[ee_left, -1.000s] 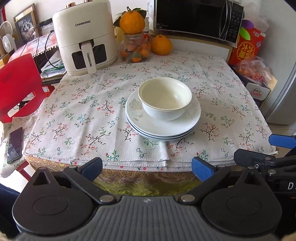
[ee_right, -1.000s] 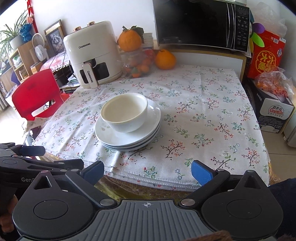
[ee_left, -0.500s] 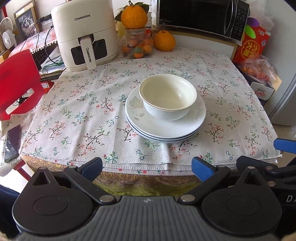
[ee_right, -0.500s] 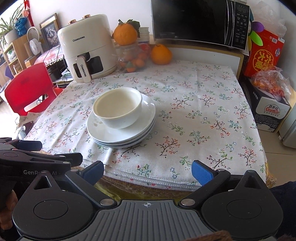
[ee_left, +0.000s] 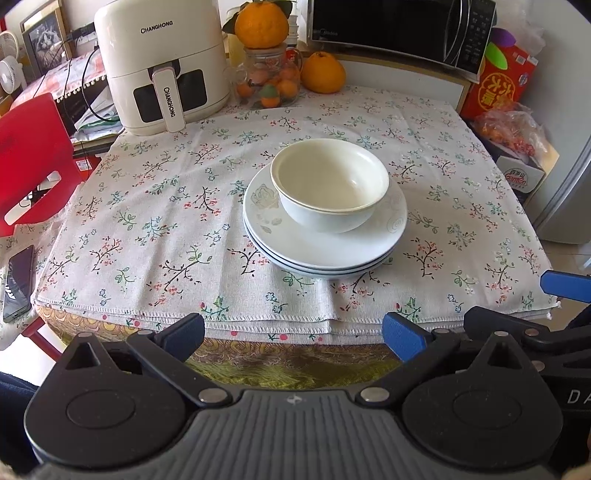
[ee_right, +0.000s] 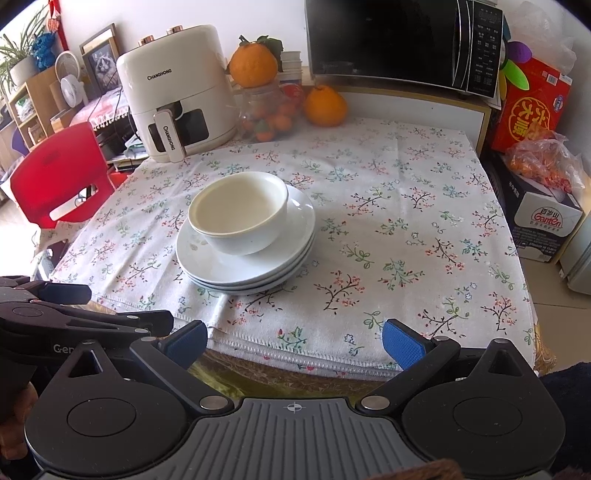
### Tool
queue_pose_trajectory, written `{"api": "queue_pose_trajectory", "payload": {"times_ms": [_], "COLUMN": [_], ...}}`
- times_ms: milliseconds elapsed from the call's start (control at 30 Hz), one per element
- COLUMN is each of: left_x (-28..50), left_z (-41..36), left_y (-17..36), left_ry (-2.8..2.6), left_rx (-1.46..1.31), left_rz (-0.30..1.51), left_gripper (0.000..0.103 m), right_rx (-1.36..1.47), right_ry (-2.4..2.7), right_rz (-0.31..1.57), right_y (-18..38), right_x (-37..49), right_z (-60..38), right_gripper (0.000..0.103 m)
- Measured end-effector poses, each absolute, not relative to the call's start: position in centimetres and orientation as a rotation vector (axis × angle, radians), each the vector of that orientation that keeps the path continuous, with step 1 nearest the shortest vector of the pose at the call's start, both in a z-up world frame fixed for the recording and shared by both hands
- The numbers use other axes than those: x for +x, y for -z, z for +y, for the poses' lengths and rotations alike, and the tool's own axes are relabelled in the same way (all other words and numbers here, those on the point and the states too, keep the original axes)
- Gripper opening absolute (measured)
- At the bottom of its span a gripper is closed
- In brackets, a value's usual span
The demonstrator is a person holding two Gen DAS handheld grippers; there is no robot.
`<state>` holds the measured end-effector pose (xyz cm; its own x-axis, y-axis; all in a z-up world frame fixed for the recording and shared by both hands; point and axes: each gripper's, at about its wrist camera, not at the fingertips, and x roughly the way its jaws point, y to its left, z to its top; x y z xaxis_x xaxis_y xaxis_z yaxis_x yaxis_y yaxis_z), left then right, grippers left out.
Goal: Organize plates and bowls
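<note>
- We see a white ceramic bowl (ee_left: 330, 184) sitting upright on a stack of white ceramic plates (ee_left: 325, 243), near the middle of the left wrist view.
- The stack rests on a floral-print tablecloth (ee_left: 155, 206) that covers the worktop, a little back from its near edge.
- In the right wrist view the same bowl (ee_right: 239, 212) and plates (ee_right: 245, 258) lie left of centre.
- Our left claw (ee_left: 293, 332) fills the bottom of its frame, its blue-padded fingers spread wide apart and holding nothing, just short of the worktop's near edge.
- Our right claw (ee_right: 293, 338) is likewise spread wide and empty at the bottom of its frame.
- Each claw shows in the other's view, at the lower corner.
- At the upper left stands a cream-white air fryer (ee_left: 160, 62).
- Beside it is a clear glass jar of small oranges (ee_left: 271, 77) with a large orange on top.
- A black microwave oven (ee_left: 400, 29) sits at the upper right.
- A red plastic chair (ee_left: 31, 158) shows at the left edge.
</note>
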<state>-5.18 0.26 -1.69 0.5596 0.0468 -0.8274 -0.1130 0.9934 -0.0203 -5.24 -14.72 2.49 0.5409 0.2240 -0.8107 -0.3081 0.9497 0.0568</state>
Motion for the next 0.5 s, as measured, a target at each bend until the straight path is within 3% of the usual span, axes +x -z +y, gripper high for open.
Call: {"api": "queue_pose_trajectory", "payload": {"times_ms": [500], "left_x": [-4.88], "left_z": [0.19], "left_y": [1.83], "left_ry": [-0.089], "left_rx": [-0.065], "left_rz": [0.962], "left_gripper": [0.103], "right_rx": [-0.083], "right_ry": [-0.308], "right_rz": [0.961], "right_y": [-2.25], "right_x": [-5.08], "right_z": [-14.80], "right_gripper": [0.102]}}
